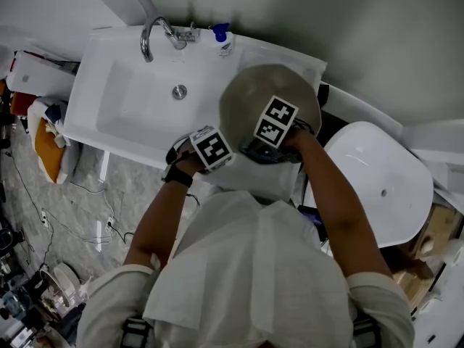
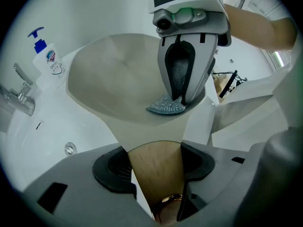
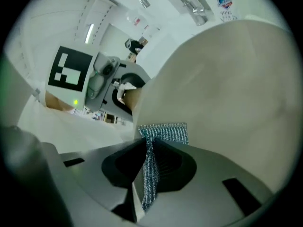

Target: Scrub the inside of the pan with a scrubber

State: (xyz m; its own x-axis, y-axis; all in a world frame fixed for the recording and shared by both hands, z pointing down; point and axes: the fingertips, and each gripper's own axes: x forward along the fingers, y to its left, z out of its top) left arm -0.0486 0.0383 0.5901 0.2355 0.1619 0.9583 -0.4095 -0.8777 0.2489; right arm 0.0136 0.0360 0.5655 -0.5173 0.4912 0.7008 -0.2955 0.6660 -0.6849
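The left gripper (image 2: 158, 164) is clamped on the pan's wooden handle (image 2: 152, 178), with one jaw on each side. It holds the pan (image 1: 250, 96) over the right end of the sink (image 1: 119, 111). The right gripper (image 3: 149, 167) pinches the scrubber (image 3: 163, 132) tight between its jaws. The scrubber lies on the inside of the pan, low down by the edge near the handle. The rest of the pan's inside is bare. The pan's far rim is near the soap bottle (image 1: 222, 38). The tap (image 1: 156, 35) is off to the left, with open sink below it.
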